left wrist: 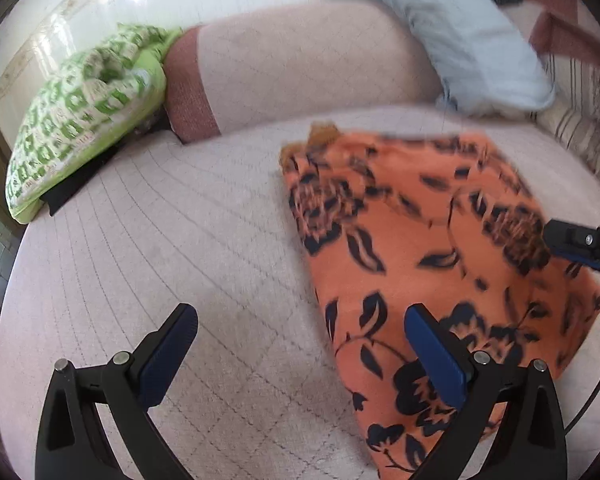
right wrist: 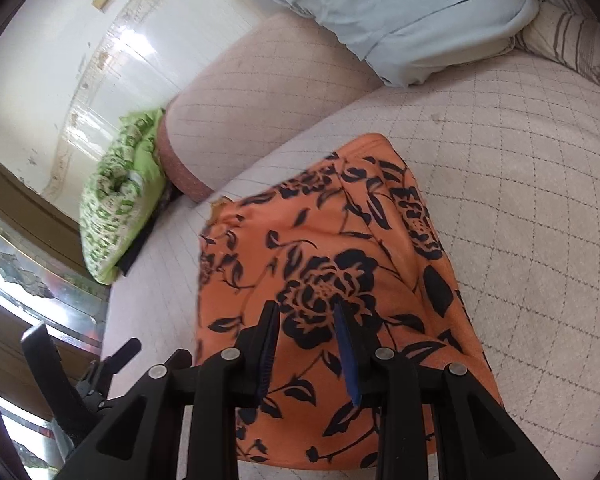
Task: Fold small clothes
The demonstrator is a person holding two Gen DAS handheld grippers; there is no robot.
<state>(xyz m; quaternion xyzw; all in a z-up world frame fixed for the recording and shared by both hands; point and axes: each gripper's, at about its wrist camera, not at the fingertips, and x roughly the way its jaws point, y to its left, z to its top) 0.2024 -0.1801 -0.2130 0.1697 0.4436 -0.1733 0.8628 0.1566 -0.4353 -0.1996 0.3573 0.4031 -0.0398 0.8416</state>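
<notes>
Fingers of the left gripper are seen spread wide with nothing between them; one fingertip hangs over the bare quilted sofa seat, the other over the near edge of the orange floral garment. On the right gripper, the fingers are held a narrow way apart above the cloth, and no fabric is seen pinched between the blue pads. In the left wrist view, the tip of the right gripper is seen entering from the right edge, over the far side of the garment.

The orange garment, printed with dark flowers and leaves, is laid out fairly flat on the seat, with a few creases. A green patterned cushion is propped at the seat's left end against the padded armrest. A pale blue pillow is rested on the backrest behind the garment, well apart from it.
</notes>
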